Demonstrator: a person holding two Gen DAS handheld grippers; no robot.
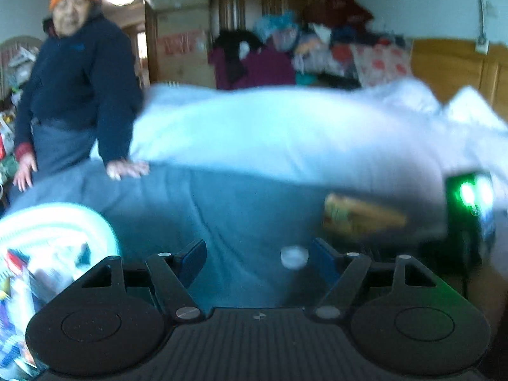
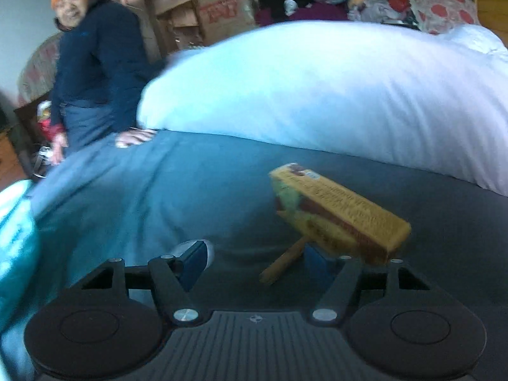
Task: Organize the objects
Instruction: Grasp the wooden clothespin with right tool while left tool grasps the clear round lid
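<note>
- A white basket (image 1: 60, 222) sits at the left edge of the left wrist view, packed with colourful items too blurred to name.
- The left tool (image 1: 257, 260) has its fingers spread apart, gripping nothing; a small white cap (image 1: 294, 256) lies on the blue bedsheet (image 1: 206, 209) just inside the right finger.
- The right tool (image 2: 254, 263) is also spread apart and empty.
- A yellow box (image 2: 339, 216) lies on the bed just ahead of the right tool's right finger, its open flap reaching down between the fingers.
- A white duvet (image 2: 317, 95) is heaped behind the box.
- A person (image 2: 95, 63) leans a hand on the bed's far side.
</note>
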